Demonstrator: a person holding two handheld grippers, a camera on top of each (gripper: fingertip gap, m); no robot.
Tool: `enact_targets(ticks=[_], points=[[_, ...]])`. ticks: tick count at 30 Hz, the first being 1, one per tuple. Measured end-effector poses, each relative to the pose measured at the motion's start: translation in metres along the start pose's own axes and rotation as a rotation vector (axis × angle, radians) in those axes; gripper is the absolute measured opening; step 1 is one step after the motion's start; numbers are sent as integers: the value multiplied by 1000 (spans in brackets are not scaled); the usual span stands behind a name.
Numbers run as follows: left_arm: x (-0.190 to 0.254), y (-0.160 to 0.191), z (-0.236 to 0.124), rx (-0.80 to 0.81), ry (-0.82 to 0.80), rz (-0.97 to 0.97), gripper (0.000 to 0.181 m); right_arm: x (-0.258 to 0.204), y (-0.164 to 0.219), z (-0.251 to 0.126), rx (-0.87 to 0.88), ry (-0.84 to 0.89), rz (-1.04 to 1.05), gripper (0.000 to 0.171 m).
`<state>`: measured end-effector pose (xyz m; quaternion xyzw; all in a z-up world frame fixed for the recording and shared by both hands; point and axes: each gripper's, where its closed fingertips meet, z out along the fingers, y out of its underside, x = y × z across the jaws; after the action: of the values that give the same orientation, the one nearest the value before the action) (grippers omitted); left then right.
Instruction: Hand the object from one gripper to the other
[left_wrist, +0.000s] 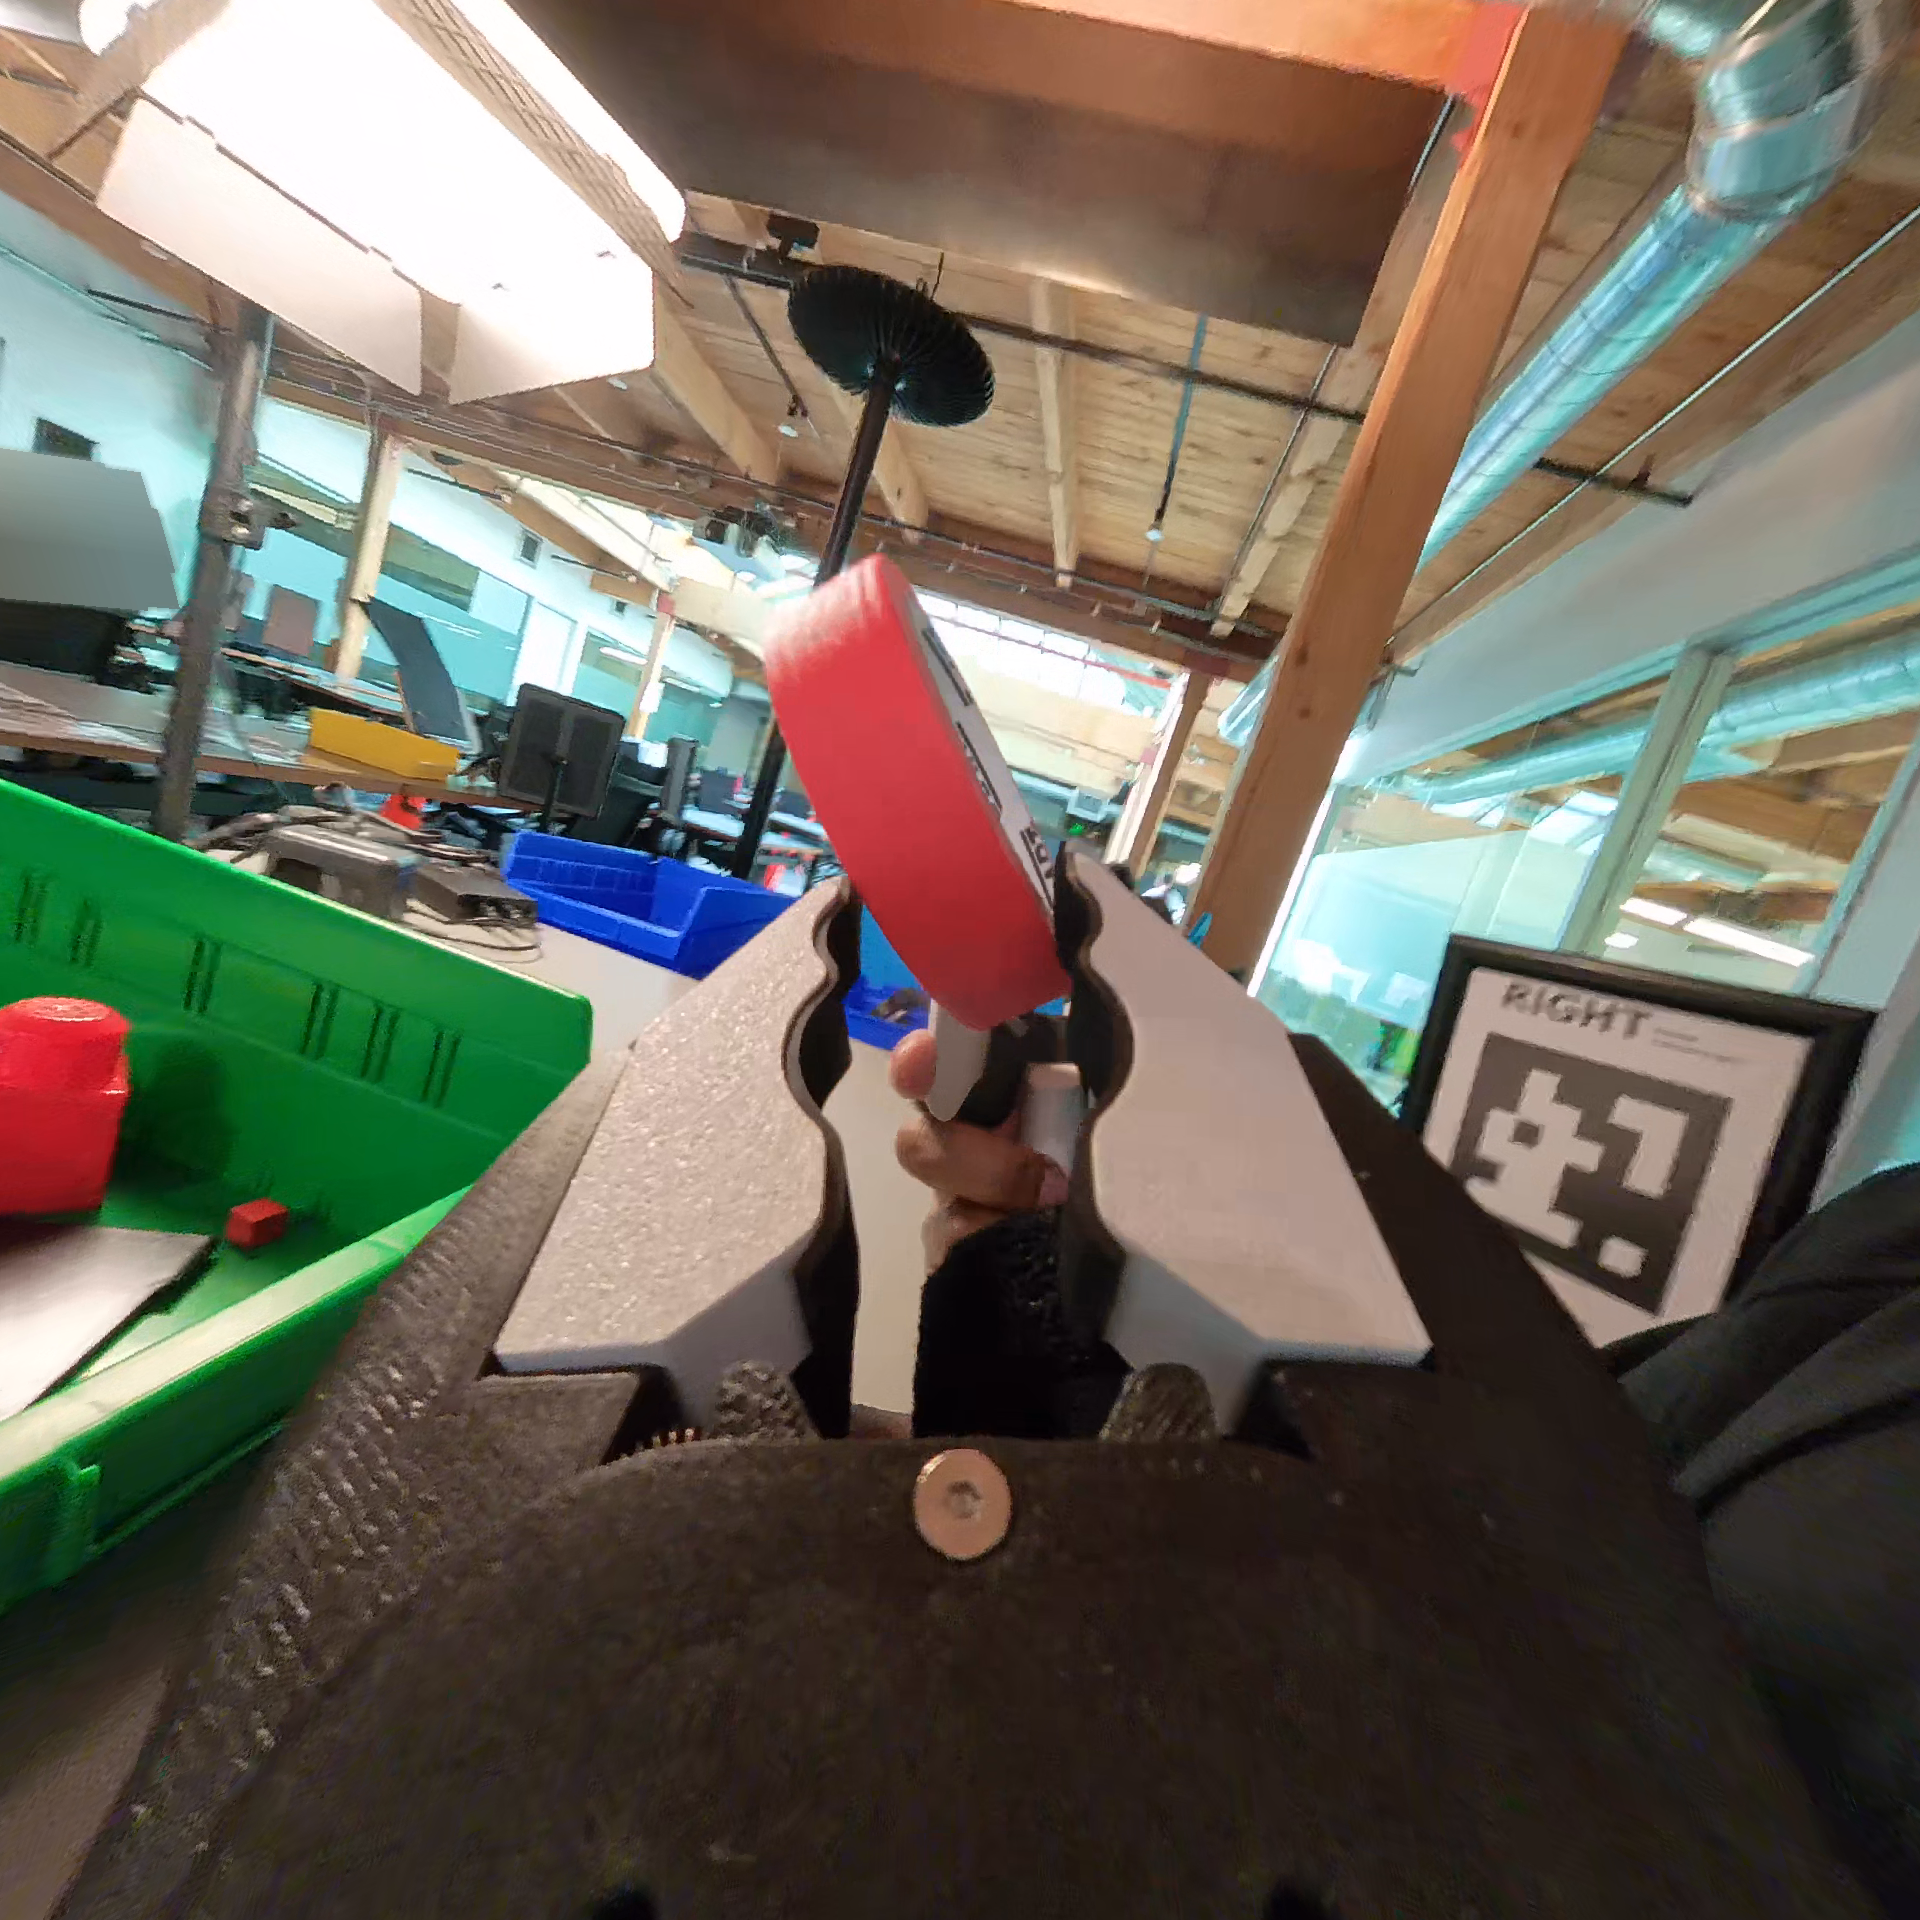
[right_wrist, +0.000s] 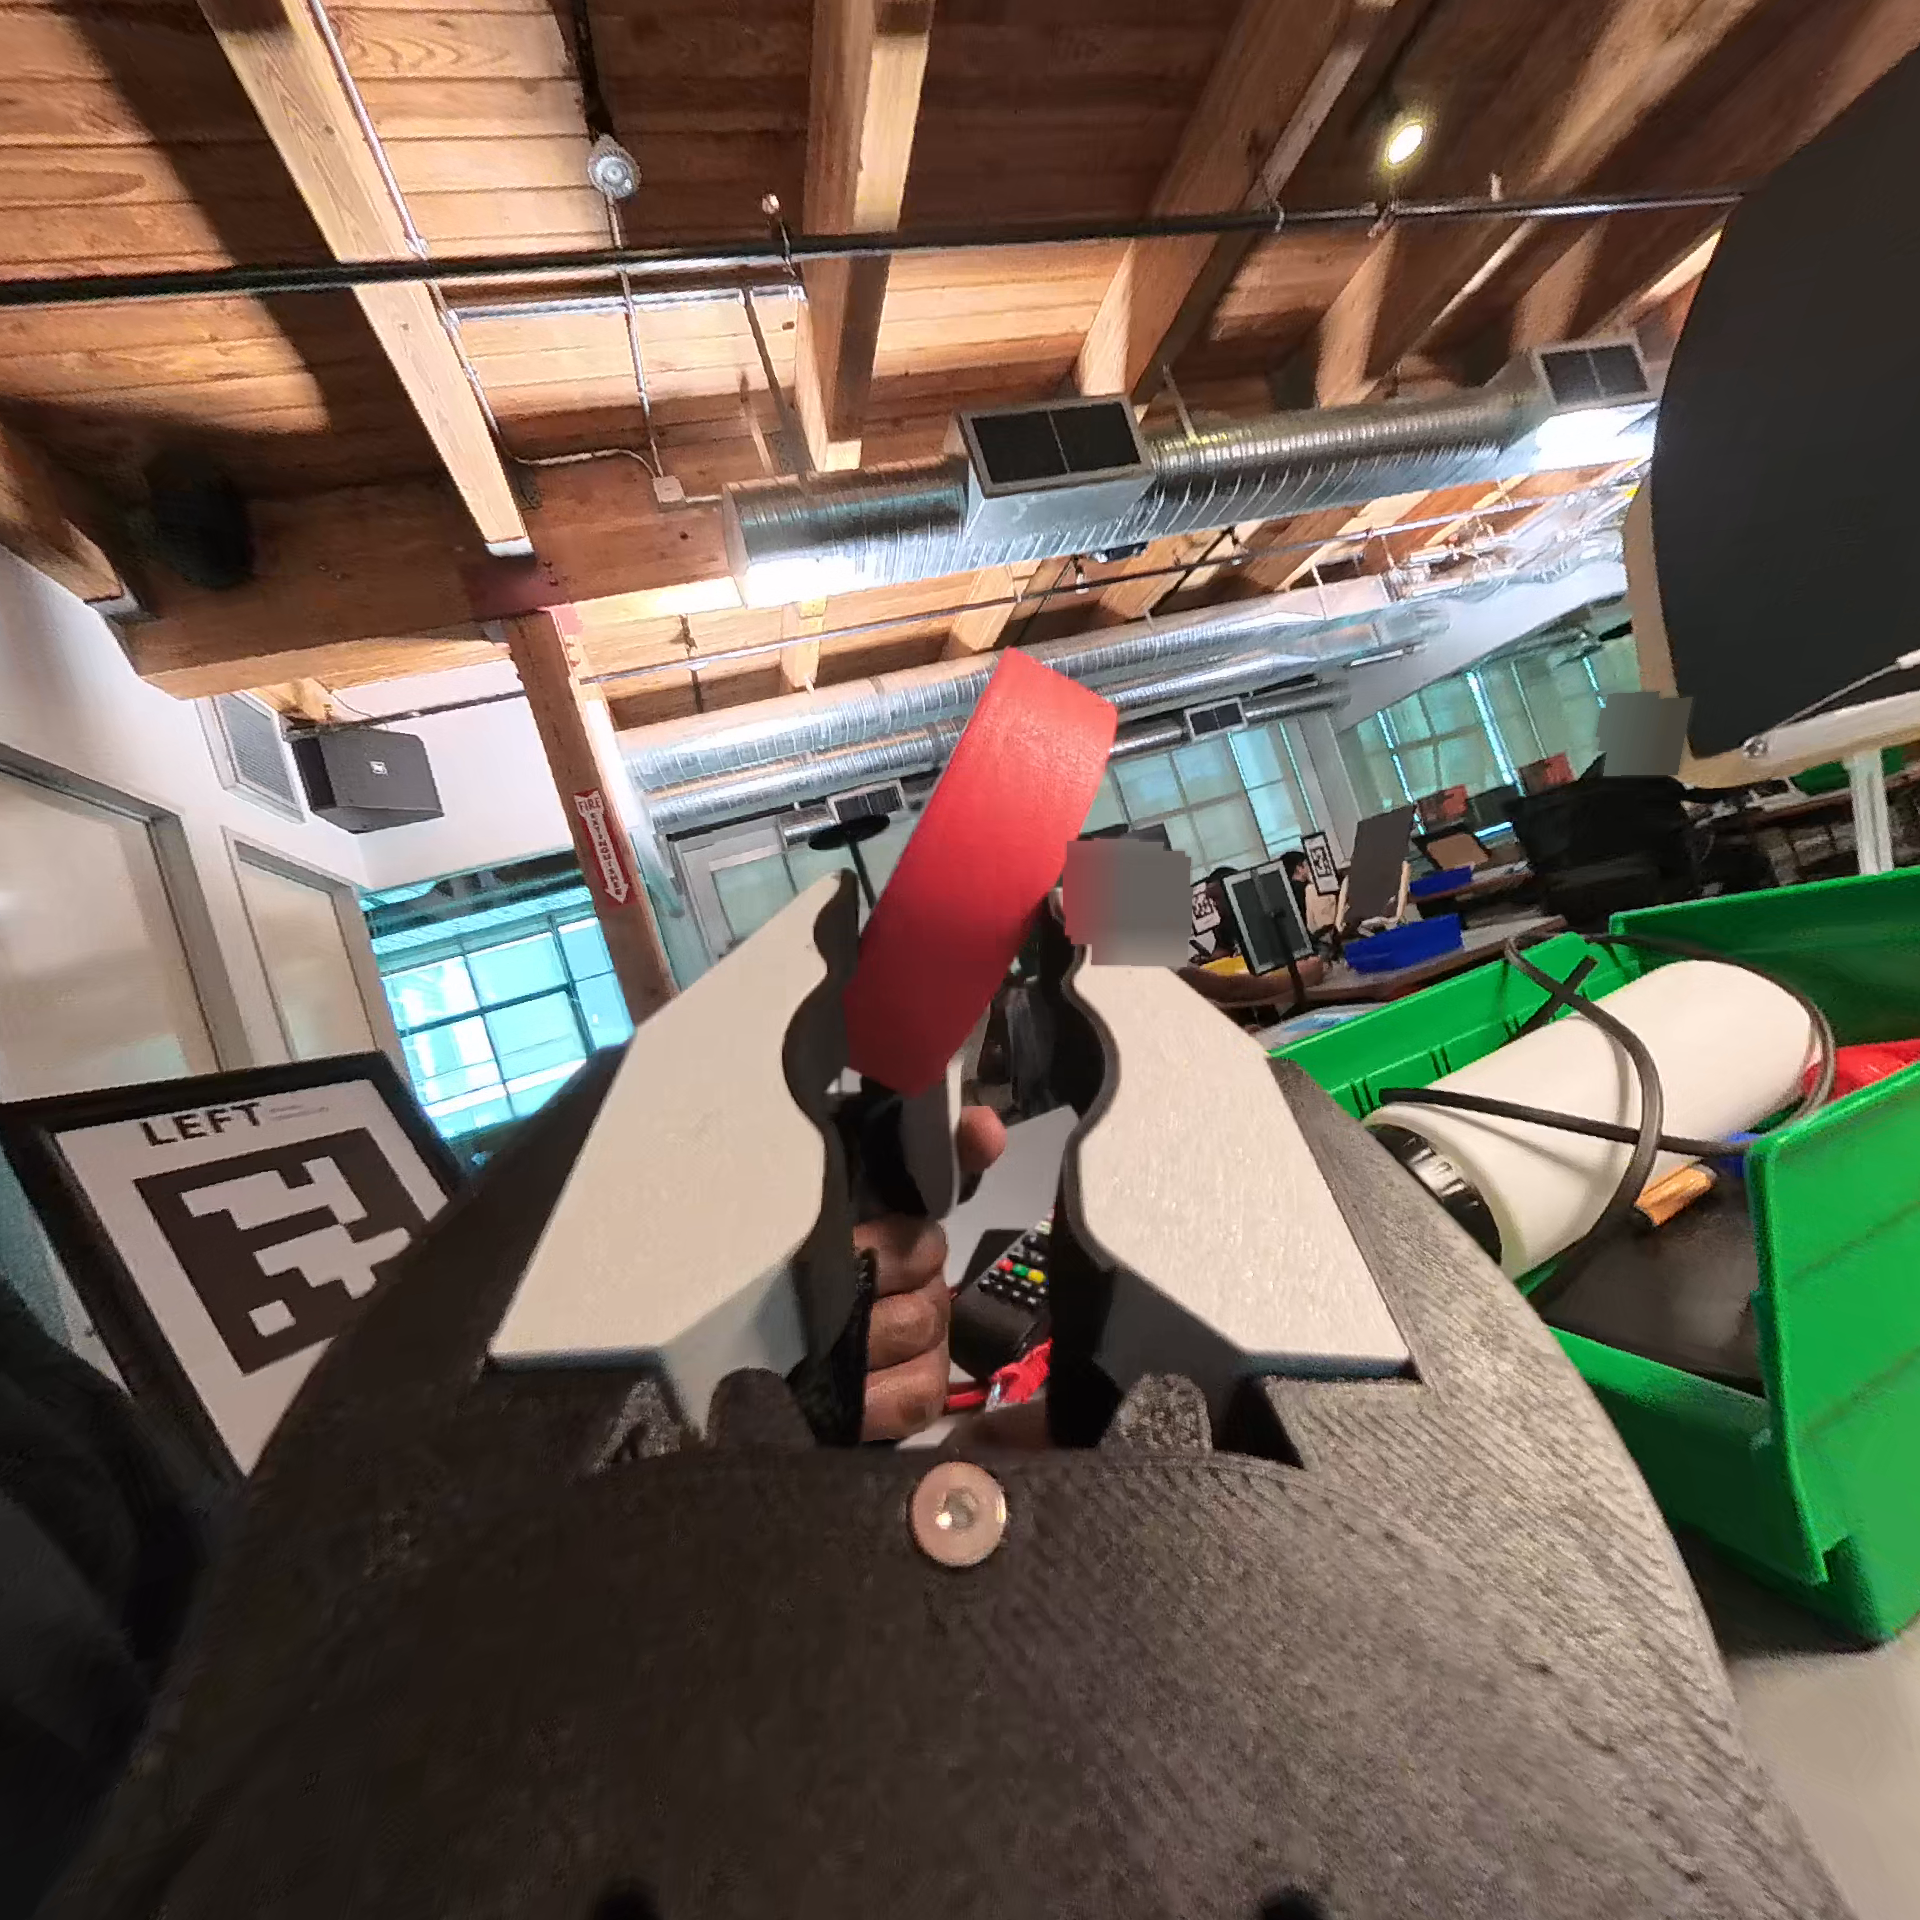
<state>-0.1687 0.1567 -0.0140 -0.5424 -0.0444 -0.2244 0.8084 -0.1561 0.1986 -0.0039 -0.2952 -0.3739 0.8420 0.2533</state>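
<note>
We see one red tape roll (left_wrist: 914, 800) raised between two tongs: the left tongs (left_wrist: 956, 914) and the right tongs (right_wrist: 956, 935) both close on its lower edge, near one green bin (left_wrist: 312, 1039).

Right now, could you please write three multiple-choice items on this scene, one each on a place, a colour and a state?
1. Where is the red tape roll?
A. on the floor
B. between the left gripper fingertips
C. inside a drawer

2. What colour is the bin holding the white cylinder?
A. yellow
B. green
C. grey

3. How does the roll sit?
A. flat on a table
B. tilted, up in the air
C. stacked on a box

Answers: B, the fingertips flank it; B, its walls are green; B, it leans with the ceiling behind it.
</note>
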Motion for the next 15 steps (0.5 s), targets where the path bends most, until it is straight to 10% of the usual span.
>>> enact_targets(ticks=[15], points=[[17,-12,-5,67,38,165,30,-14,49,14,-249,-79,74,50]])
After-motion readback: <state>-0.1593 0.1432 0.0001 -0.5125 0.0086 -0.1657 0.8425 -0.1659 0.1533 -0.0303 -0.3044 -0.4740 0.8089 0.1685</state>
